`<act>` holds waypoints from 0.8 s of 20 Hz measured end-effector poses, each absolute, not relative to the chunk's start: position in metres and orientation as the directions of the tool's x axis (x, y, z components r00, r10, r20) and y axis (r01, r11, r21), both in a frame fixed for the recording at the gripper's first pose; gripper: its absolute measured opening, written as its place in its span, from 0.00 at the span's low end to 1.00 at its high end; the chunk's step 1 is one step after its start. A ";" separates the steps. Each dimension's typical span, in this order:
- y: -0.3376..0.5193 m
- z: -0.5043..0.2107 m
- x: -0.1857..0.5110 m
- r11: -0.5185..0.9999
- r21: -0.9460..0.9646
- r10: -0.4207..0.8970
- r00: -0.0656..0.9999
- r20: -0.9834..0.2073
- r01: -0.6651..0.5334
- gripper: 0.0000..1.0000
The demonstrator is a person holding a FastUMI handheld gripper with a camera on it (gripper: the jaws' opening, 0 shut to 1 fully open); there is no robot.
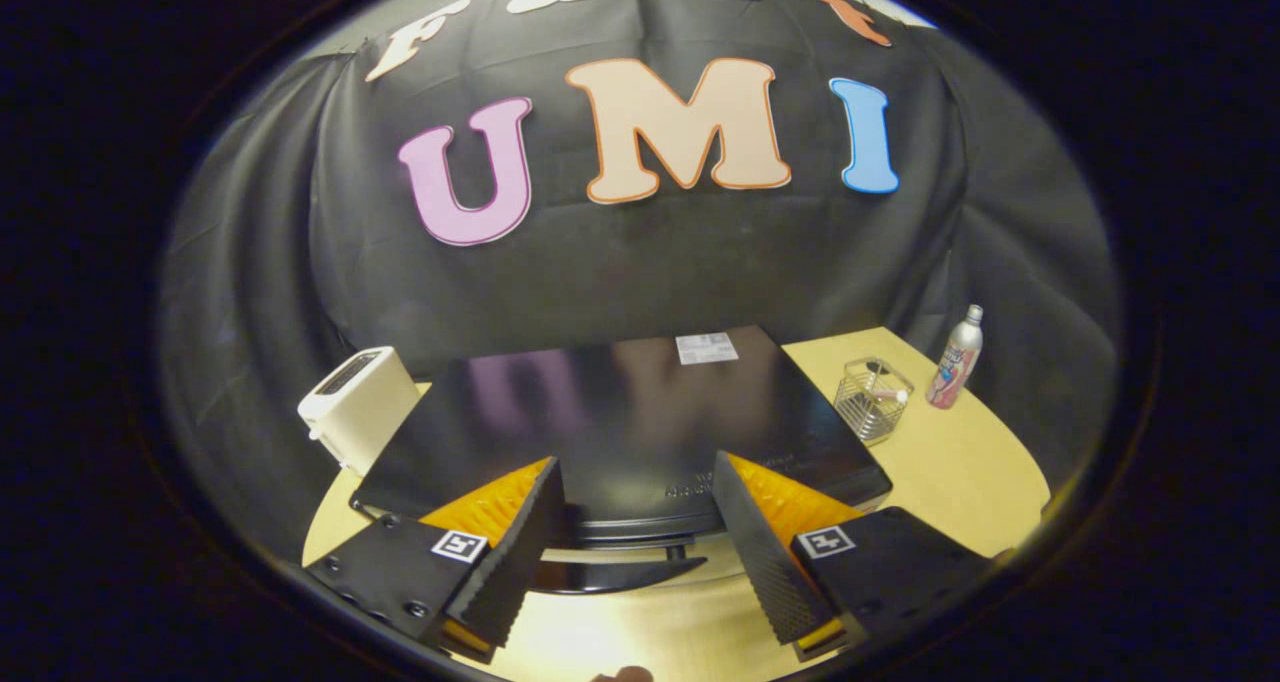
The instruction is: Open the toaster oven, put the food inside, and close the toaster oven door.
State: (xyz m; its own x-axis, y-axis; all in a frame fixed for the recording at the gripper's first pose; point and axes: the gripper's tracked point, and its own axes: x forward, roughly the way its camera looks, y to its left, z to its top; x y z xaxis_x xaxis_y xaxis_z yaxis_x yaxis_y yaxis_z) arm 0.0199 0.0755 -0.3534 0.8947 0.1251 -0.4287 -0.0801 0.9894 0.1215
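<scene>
Early stage, nothing done yet as far as I can judge. The gripper [635, 532] hovers above the front of the glossy black flat-topped toaster oven [620, 417], fingers [520, 552] spread wide and released, gripping nothing; the gap between them frames the oven's front top edge. The oven sits mid-counter on the light wooden counter [950, 462], seen from above so the door face is hidden, but a dark curved bar handle [620, 574] shows just below the front edge, between and slightly ahead of the fingers, close against the oven front; that reads as door still shut, though I can't confirm it from this angle. A white label sticker [706, 348] sits near the back edge of the oven top. Food: can't pick out any food item, so where it lies is unknown. Toward the counter's left edge, just beside the oven, a white slot toaster [355, 402]. Toward the right side, a clear wire-framed square holder [872, 398] with something small in it, and near the far right corner a silver spray bottle with pink label [955, 360], upright. Left to do: grab handle and open door, fetch food, load it, close door, so basically the whole task.
</scene>
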 end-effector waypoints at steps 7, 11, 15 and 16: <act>0.067 -0.359 -0.009 0.992 0.086 0.118 0.890 -0.441 -0.089 0.97; 0.063 -0.363 -0.028 0.994 0.077 0.108 0.893 -0.437 -0.083 0.97; 0.059 -0.368 -0.053 0.993 0.077 0.110 0.883 -0.456 -0.084 0.97; 0.058 -0.372 -0.062 0.994 0.073 0.109 0.878 -0.466 -0.084 0.97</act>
